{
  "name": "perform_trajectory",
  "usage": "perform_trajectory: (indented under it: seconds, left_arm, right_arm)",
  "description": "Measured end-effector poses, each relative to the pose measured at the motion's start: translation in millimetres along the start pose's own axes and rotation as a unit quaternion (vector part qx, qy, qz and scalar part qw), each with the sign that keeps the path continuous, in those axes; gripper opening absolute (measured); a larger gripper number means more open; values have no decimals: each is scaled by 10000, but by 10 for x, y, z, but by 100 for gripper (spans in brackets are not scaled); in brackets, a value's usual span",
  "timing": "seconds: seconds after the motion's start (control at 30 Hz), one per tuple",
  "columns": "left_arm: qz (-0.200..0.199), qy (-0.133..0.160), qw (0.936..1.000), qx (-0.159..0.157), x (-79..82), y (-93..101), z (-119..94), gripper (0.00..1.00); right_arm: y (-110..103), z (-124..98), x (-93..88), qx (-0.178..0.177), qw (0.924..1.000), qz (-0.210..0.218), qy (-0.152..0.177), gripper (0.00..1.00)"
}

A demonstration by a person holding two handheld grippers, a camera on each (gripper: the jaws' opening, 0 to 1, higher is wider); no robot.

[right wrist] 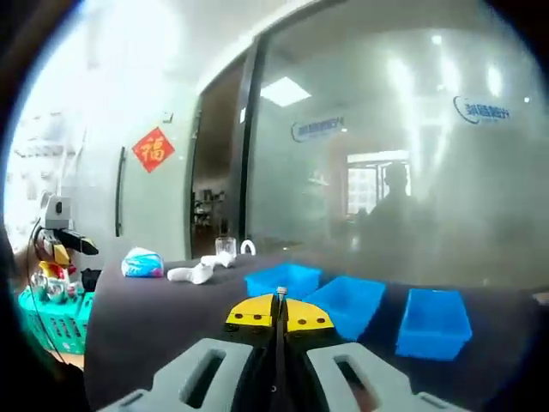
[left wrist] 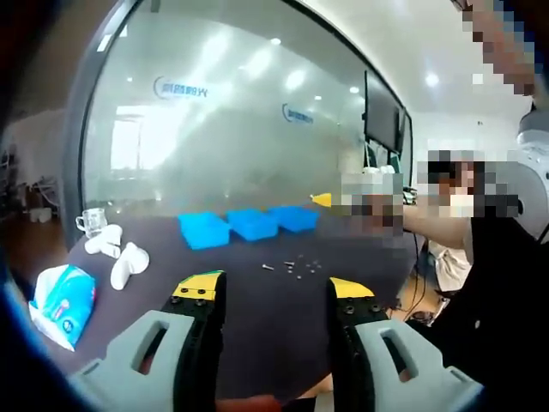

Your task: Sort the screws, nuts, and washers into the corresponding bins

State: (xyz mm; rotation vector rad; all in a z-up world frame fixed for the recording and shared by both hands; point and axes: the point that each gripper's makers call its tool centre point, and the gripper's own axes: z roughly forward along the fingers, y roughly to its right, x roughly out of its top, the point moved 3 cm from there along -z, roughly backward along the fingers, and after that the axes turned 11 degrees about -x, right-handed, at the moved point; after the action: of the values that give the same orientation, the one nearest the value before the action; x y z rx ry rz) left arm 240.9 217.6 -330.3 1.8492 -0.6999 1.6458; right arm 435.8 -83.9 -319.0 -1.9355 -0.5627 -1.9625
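In the left gripper view the left tongs, grey with yellow-capped black tips, stand wide apart with nothing between them, above the near part of a dark, matte surface. Beyond the tips, near the middle of the surface, lies a small scatter of loose metal screws, nuts and washers; the pieces are too small to tell apart. Farther back three shallow blue plastic bins sit in a row, close beside one another. To the left are several white rounded objects, whose nature cannot be made out, a small clear glass cup behind them, and a blue-and-white soft pack of tissues at the surface's near left edge. A person in dark clothing stands at the right, an arm reaching over the far right corner.

In the right gripper view the right tongs are closed tip to tip with nothing visible between them, raised over the surface. The three bins lie just beyond. A green plastic basket stands off the surface's left end.

A frosted glass wall with blue logos runs behind the surface, and a red diamond-shaped paper sign hangs on a white wall.
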Motion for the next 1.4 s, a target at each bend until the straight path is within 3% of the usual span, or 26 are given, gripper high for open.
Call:
perform_trajectory:
  seconds: [0.17, 0.33, 0.7, 1.0, 1.4]
  left_arm:
    - [-9, 27, 10000, 12, 5, -9, -2, 46]
    - [-17, 43, 10000, 19, 10, -17, -3, 46]
    - [-32, 83, 9999, 85, 32, -37, -46, 46]
    - [-48, 113, 9998, 134, 44, -76, -57, 46]
    - [-70, 155, 9997, 172, 58, -110, -52, 46]
  right_arm:
    - [71, 99, 51, -149, 9998, 39, 98, 0]
    - [195, 346, 67, -315, 9995, -2, 66, 0]
    - [721, 885, 72, -895, 9960, 58, -46, 0]
    - [1229, 988, 87, -1403, 9900, -15, -165, 0]
    - [1753, 955, -179, -1949, 9776, -189, -767, 0]
